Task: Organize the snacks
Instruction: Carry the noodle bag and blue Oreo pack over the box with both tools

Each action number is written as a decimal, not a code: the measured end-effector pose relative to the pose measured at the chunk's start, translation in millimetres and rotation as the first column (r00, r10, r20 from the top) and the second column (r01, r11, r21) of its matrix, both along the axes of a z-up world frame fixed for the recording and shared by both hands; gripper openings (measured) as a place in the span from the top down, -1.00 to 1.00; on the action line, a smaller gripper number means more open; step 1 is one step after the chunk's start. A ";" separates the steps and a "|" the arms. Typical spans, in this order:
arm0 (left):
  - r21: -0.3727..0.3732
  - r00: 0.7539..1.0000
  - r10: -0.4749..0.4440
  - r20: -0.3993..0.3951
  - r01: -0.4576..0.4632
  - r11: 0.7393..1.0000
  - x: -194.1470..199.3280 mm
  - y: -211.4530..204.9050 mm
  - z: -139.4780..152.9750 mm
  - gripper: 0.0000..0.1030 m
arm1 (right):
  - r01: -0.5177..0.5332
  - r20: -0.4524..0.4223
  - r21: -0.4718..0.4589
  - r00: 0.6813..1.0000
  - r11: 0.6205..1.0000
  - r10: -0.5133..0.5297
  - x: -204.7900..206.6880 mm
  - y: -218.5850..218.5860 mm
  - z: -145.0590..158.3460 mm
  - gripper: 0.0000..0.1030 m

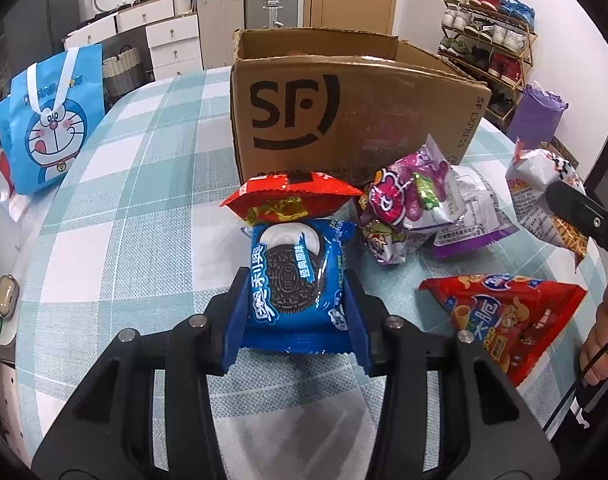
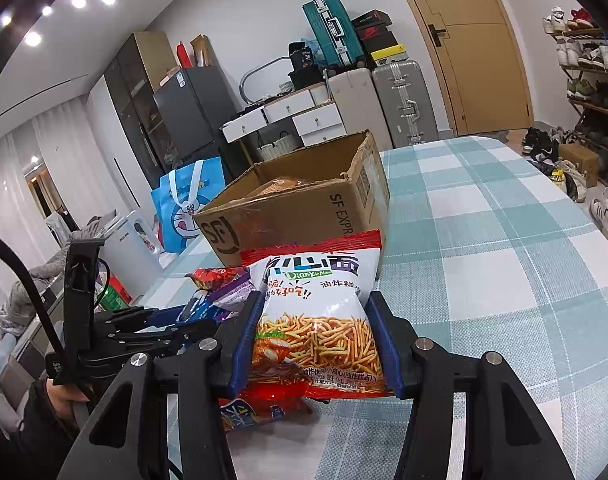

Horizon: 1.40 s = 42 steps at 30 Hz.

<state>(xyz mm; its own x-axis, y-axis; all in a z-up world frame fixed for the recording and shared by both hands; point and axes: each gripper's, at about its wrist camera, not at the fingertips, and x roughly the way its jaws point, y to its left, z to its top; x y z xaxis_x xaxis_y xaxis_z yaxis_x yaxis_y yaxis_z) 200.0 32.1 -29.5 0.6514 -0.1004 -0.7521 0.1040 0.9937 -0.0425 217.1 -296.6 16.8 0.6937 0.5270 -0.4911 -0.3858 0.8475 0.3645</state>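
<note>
You have one cardboard box [image 1: 344, 112] far on the table, and six snack packs: one blue Oreo pack [image 1: 293, 284], one red pack [image 1: 287, 200] behind it, two purple packs [image 1: 420, 200], one red triangular pack [image 1: 508, 316] near right, one noodle bag [image 2: 320, 320].

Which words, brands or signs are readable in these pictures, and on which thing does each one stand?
"SF": front of the cardboard box.
"SF EXPRESS": side of the same box.
"OREO": cookie printed on the blue Oreo packet, in the left gripper.
"Dian Xin Mian": noodle snack bag, in the right gripper.
Chinese print on the snack packets, and the lettering on the blue Doraemon bag: too small or blurred.
</note>
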 end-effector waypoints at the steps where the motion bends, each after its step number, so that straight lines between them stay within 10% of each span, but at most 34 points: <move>1: 0.001 1.000 -0.003 0.007 0.003 1.000 -2.5 -1.1 1.3 0.20 | 0.000 0.000 0.001 1.000 1.000 0.000 0.1 -0.3 0.0 -0.02; 42: -0.083 0.975 0.003 0.221 0.016 0.996 -38.2 -1.4 71.7 0.20 | 0.060 0.093 0.052 0.994 0.997 -0.065 0.2 -15.0 27.9 -0.02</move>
